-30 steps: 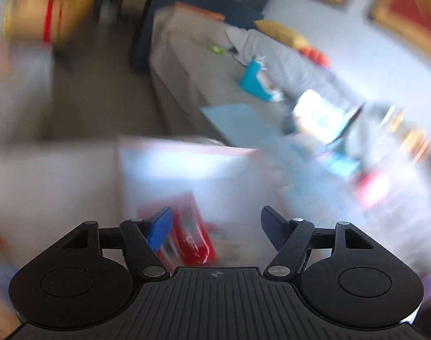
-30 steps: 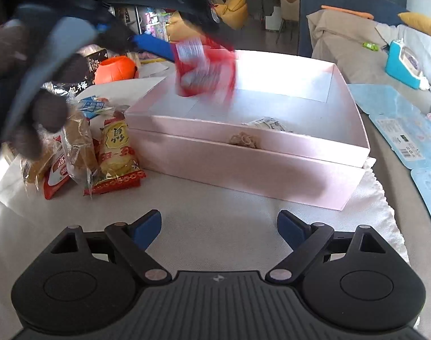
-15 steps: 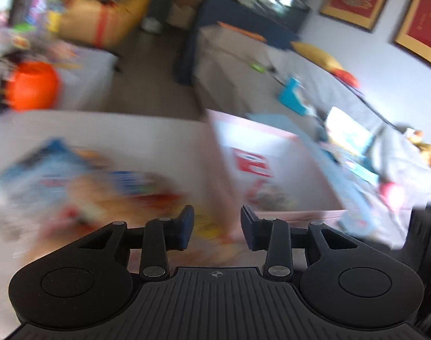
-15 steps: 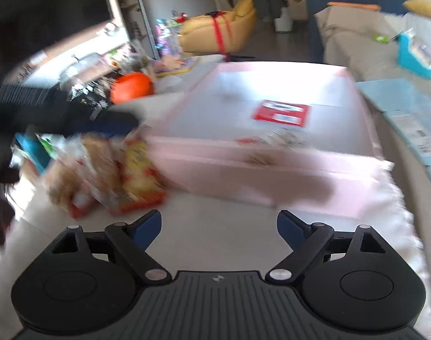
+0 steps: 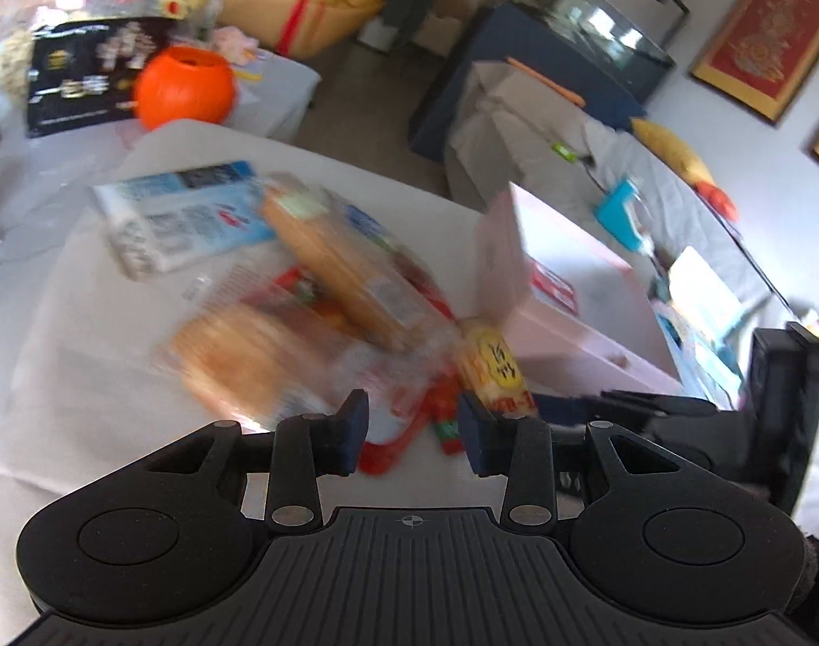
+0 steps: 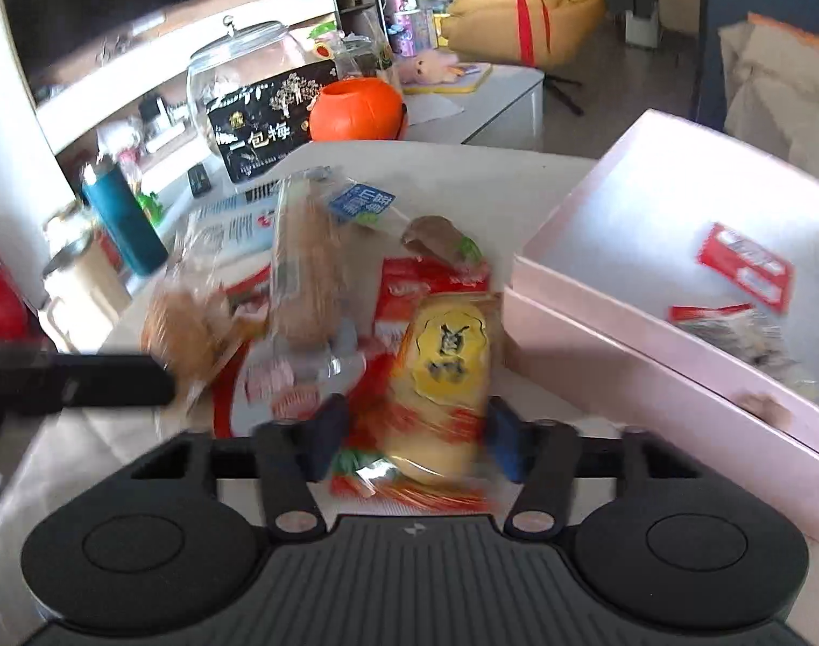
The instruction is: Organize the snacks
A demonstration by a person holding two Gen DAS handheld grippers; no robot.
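yellow snack pack (image 6: 448,377) between closing jaws, seemingly gripped

Each gripper (image 5: 412,433) (image 6: 417,439) was matte black with a ribbed centre plate, round discs at four and eight o'clock, silver pivot screws and dark blue fingertip pads (image 5: 354,425).

Left gripper (image 5: 414,433): black two-finger tool with blue pads, tilted down toward table; jaws partly closed, narrow gap, nothing pressed between pads.
Left pads (image 5: 354,430): hanging over red wrapper edge, contact unclear.
Right gripper (image 6: 416,437): same black tool with blue pads, tilted down; jaws just been closing, yellow-and-red snack packet (image 6: 444,377) between them, pads at its sides.
Right gripper in left view (image 5: 678,420): dark, blurred, lower right.
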